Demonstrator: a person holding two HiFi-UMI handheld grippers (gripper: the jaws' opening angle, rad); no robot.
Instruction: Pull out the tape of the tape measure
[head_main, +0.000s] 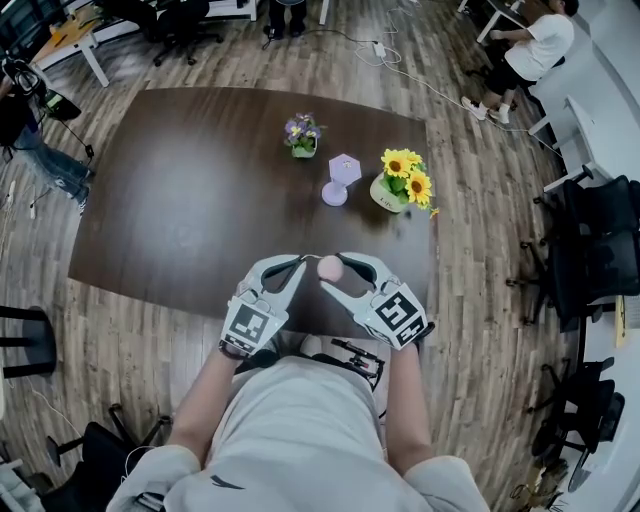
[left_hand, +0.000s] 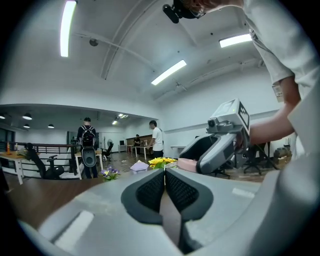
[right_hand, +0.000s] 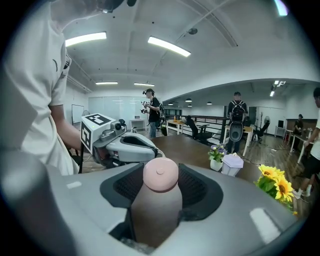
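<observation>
Here, the pink round tape measure (head_main: 329, 267) (right_hand: 160, 175) is clamped between the pads of your right gripper (head_main: 335, 273) (right_hand: 160, 187). It is held over the near edge of the dark table (head_main: 180, 200), so the case is braced for a pull. Your left gripper (head_main: 300, 263) (left_hand: 164, 182), just left of the tape measure, has its jaws pressed together right at the case's side. It is probably pinching the tape's end, though that tab is too small to make out. Tip to tip like this, you get a straight line to draw the tape out sideways. Beyond the tape measure stand a sunflower pot (head_main: 400, 186), a lilac ornament (head_main: 340, 178) and a small purple bouquet (head_main: 301, 134), well apart from it.
</observation>
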